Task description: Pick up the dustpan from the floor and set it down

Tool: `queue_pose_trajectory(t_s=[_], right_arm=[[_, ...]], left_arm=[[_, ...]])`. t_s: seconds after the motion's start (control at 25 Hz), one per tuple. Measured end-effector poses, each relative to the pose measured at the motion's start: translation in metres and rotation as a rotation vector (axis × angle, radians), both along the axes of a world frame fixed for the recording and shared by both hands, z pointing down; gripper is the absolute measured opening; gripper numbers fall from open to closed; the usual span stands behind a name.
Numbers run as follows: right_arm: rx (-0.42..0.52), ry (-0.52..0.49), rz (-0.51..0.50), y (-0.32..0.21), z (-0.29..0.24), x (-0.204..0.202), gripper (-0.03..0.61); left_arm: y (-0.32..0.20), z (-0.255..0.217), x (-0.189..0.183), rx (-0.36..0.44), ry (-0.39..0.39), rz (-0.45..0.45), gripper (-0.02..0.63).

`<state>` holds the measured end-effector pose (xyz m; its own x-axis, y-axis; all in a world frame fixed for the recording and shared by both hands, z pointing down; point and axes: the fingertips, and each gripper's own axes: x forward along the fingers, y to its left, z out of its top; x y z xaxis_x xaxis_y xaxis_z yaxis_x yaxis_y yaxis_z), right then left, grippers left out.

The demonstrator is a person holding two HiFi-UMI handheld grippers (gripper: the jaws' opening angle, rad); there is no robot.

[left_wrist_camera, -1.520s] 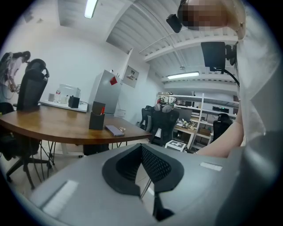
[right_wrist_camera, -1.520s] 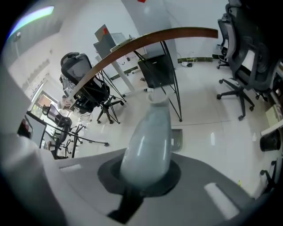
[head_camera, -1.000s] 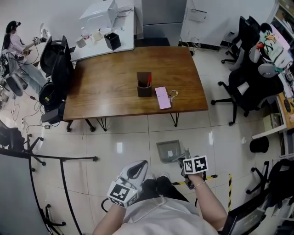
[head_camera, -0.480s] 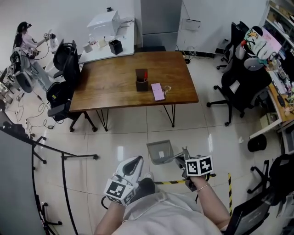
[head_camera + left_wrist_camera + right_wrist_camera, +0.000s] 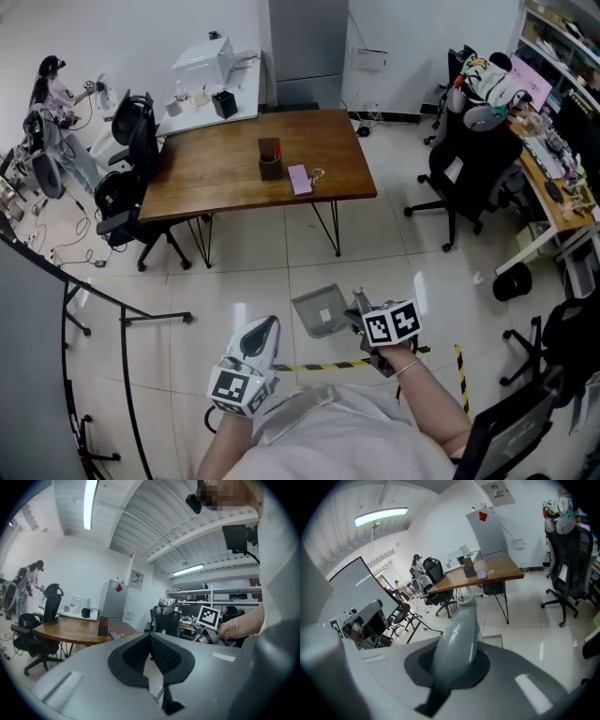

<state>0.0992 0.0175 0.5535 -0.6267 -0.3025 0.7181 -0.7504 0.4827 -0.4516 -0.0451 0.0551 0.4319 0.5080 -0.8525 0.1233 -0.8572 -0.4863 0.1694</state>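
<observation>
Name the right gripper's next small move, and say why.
Probably lower it toward the floor just ahead: the right gripper is shut on the dustpan, which seems to hang tilted above that floor, not yet set down.

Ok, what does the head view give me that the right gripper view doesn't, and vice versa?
Head view only: the striped floor tape near the held dustpan, seen from above. Right gripper view only: the right tool shut on the dustpan's grey handle, plus a ceiling light. Both: the wooden table and the black office chair.
</observation>
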Motion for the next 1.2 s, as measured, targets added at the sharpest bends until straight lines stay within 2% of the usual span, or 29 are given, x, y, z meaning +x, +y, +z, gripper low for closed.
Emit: queue_pose_trajectory(t_s=[0.12, 0.32, 0.48, 0.64, 0.92, 1.2], right_arm=[[0.006, 0.005, 0.007, 0.010, -0.004, 0.007, 0.002], [0.024, 0.014, 0.030, 0.016, -0.010, 0.012, 0.002], [0.033, -0.005, 0.061, 0.017, -0.016, 0.015, 0.002], [0.033, -0.032, 0.086, 0.014, -0.020, 0.016, 0.002], [0.038, -0.053, 0.072, 0.011, -0.020, 0.011, 0.002], [0.047, -0.057, 0.041, -0.012, -0.010, 0.003, 0.002]], left_arm=[[0.006, -0.005, 0.004, 0.011, 0.003, 0.018, 0.012], [0.010, -0.011, 0.001, 0.045, -0.040, 0.034, 0.012], [0.012, -0.015, -0.007, 0.051, 0.017, 0.028, 0.014], [0.009, -0.014, -0.013, 0.045, 0.022, 0.020, 0.014], [0.004, -0.017, -0.009, 0.033, 0.015, 0.010, 0.014], [-0.009, 0.002, -0.013, 0.019, -0.010, -0.010, 0.014]])
